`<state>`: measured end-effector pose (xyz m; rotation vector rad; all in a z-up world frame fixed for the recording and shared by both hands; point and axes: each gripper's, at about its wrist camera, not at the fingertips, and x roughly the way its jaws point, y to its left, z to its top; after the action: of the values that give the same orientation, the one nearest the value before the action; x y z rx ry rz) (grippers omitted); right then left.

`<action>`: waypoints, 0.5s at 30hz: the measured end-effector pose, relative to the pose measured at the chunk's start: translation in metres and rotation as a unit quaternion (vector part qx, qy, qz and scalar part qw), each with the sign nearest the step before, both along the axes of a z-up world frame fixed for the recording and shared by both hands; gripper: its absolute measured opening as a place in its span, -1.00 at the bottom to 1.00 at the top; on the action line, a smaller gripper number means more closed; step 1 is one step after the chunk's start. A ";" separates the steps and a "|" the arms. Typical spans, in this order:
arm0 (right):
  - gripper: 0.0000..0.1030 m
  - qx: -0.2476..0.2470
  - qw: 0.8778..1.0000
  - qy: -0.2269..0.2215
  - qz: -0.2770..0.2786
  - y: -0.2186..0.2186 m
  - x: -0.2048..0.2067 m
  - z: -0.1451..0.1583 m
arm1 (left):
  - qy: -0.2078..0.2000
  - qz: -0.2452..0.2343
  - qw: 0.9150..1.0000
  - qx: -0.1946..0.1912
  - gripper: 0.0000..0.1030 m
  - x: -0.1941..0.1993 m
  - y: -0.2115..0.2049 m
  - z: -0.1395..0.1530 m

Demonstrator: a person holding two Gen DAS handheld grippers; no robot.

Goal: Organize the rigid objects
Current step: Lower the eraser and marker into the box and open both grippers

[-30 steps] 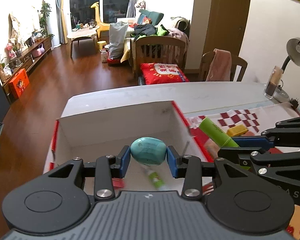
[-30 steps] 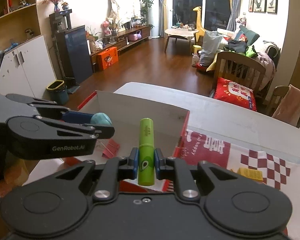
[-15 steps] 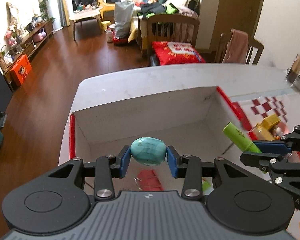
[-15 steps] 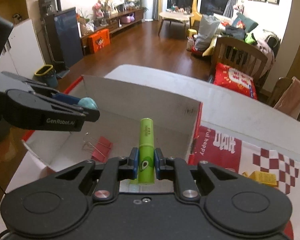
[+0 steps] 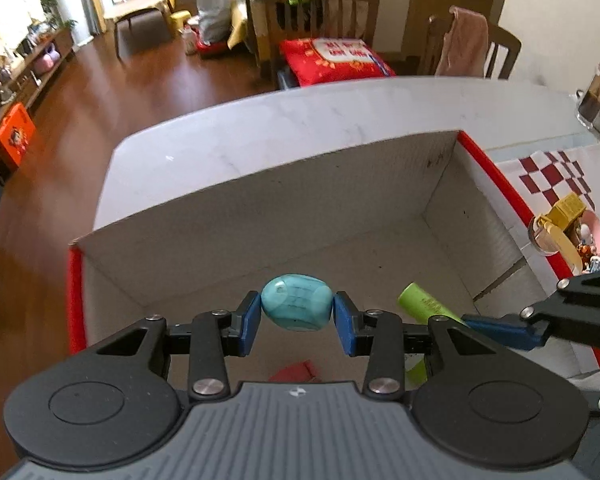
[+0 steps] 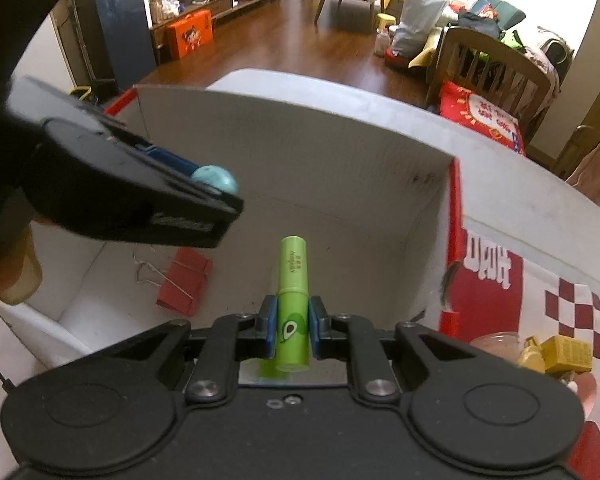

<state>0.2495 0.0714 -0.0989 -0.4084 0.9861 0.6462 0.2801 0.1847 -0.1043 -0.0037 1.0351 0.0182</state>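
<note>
My left gripper [image 5: 297, 315] is shut on a turquoise egg-shaped stone [image 5: 296, 307] and hangs over the inside of a white cardboard box with red edges [image 5: 284, 208]. In the right wrist view the same stone [image 6: 215, 179] shows at the left gripper's tip. My right gripper [image 6: 293, 330] is shut on a green tube with an avocado picture [image 6: 293, 300], which points into the box [image 6: 320, 152]. The tube [image 5: 424, 305] shows at the right in the left wrist view. A red binder clip [image 6: 184, 282] lies on the box floor.
To the right of the box, on a red-and-white checked cloth [image 6: 580, 304], lie a yellow block [image 6: 566, 354] and a pink dish with small items [image 5: 580, 240]. The white table [image 5: 300, 128] runs past the box. Beyond it stand wooden chairs [image 5: 320, 12].
Both grippers have come down and forward over the box, each still holding its object. The box now fills more of both views and its floor with the red clip shows.
</note>
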 end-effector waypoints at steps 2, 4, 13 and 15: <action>-0.72 -0.007 1.000 0.004 0.004 0.003 -0.001 -0.003 | 0.019 -0.008 1.000 0.001 -0.24 0.006 -0.002 -0.006; -0.72 -0.011 1.000 0.009 0.005 0.006 -0.002 -0.006 | 0.032 -0.013 0.999 0.009 -0.24 0.009 -0.005 -0.011; -0.72 -0.024 0.999 0.030 0.003 0.009 -0.006 -0.016 | 0.084 -0.025 0.996 0.013 -0.24 0.016 -0.009 -0.034; -0.71 -0.027 0.999 0.034 0.002 0.008 -0.007 -0.017 | 0.092 -0.023 0.995 0.013 -0.24 0.017 -0.008 -0.037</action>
<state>0.2429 0.0798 -0.1161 -0.4379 1.0700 0.6413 0.2966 0.1763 -0.1409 0.0461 1.2184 -0.0110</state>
